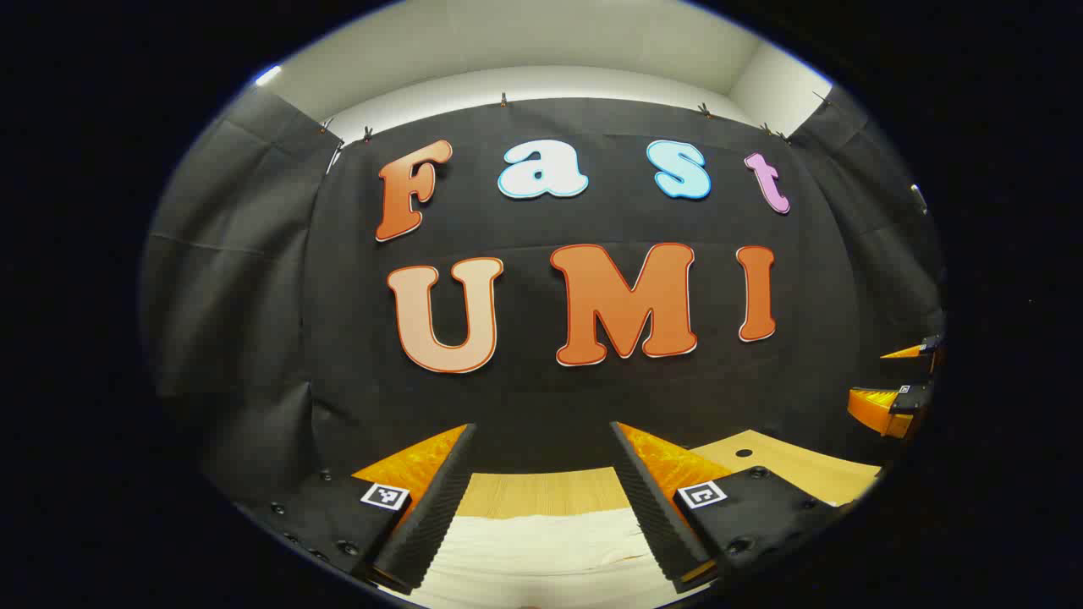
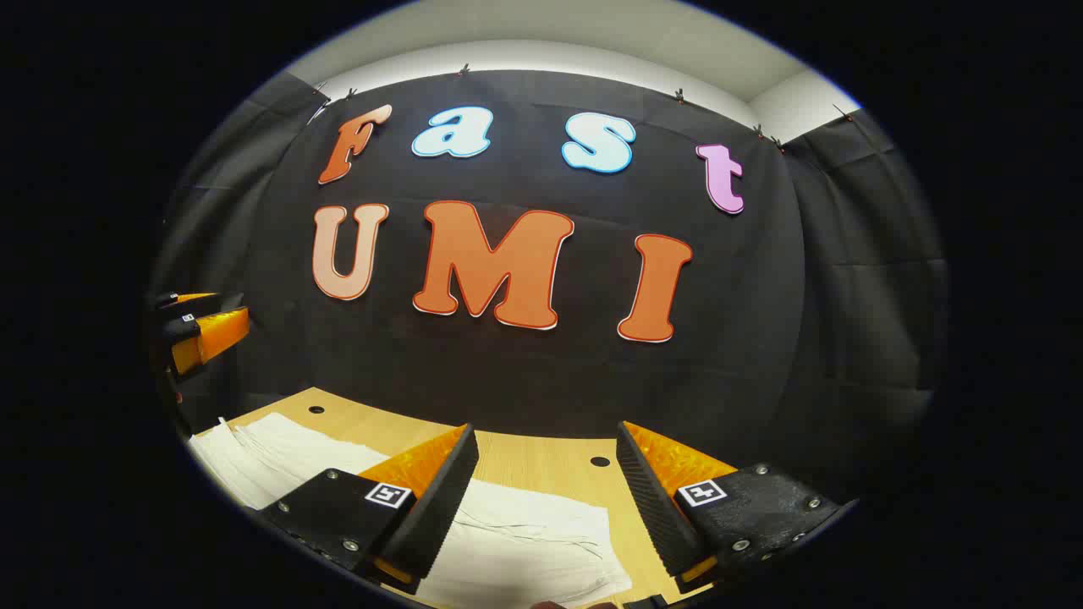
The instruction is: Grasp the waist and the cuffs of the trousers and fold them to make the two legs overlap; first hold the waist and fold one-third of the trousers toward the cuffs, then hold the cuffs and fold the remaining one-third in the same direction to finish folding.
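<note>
In the left gripper view I am seeing my left gripper (image 1: pixel 541 499) hanging at the bottom centre with its fingers standing wide apart and gripping nothing, the white trousers (image 1: pixel 541 550) lying on the wooden table (image 1: pixel 787 469) low in the frame between them, and the right gripper (image 1: pixel 897 381) showing at the right edge. In the right gripper view my right gripper (image 2: pixel 546 499) is holding its fingers apart and empty at the bottom centre, the trousers (image 2: pixel 525 550) are spreading from lower left to bottom centre on the table (image 2: pixel 541 461), and the left gripper (image 2: pixel 199 330) is sitting at the left edge
</note>
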Demonstrator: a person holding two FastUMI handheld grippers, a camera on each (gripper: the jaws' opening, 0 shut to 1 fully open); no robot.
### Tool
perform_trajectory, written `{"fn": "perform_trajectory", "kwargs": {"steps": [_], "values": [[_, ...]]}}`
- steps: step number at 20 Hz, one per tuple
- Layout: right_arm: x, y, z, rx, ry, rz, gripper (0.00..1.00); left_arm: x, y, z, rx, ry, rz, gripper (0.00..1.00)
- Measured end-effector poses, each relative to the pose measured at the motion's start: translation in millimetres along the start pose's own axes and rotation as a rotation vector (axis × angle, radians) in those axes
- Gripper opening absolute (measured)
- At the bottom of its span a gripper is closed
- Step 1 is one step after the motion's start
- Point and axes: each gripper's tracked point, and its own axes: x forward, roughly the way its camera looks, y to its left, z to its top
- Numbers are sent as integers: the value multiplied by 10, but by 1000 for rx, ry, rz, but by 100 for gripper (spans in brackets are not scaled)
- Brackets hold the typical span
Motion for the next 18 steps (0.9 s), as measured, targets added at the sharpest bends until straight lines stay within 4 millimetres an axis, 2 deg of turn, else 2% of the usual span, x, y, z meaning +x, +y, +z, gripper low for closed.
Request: {"fn": "perform_trajectory", "kwargs": {"steps": [4, 7, 11, 15, 18], "values": [[88, -7, 36, 0, -6, 35, 99, 39, -93, -34, 45, 14, 3, 100], [159, 32, -6, -4, -8, 68, 99, 50, -87, -70, 28, 22, 32, 100], [267, 110, -98, -15, 22, 93, 99, 85, -14, -239, 34, 66, 58, 100], [389, 193, -22, 3, 21, 57, 99, 247, 130, -232, 43, 70, 26, 100], [475, 285, -78, 31, 62, -1, 99, 399, 385, -279, 53, 72, -5, 99]]}}
